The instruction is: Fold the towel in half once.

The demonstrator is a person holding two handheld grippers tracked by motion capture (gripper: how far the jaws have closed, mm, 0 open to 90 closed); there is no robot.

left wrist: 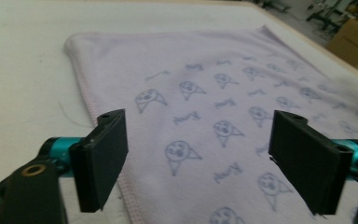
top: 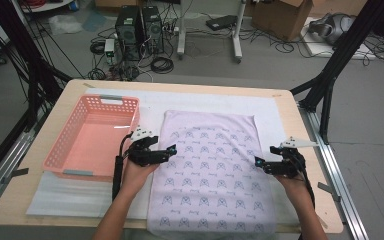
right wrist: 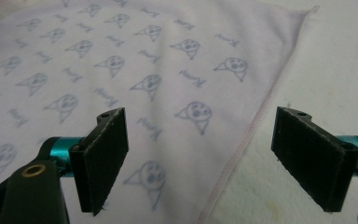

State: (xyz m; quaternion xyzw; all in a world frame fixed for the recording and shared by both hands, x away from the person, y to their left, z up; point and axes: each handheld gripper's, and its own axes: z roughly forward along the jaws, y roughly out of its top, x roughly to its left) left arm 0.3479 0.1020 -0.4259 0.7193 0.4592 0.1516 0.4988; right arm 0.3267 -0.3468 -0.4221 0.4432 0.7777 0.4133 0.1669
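Towel [top: 207,170] lies flat on the table [top: 290,112], right of the pink basket [top: 95,137] — left gripper [top: 171,150] and right gripper [top: 258,162] hover at its side edges, jaws spread, gripping nothing.

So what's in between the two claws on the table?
In the high view, the printed towel lies flat between the left claw and the right claw. Nothing else sits on that stretch.
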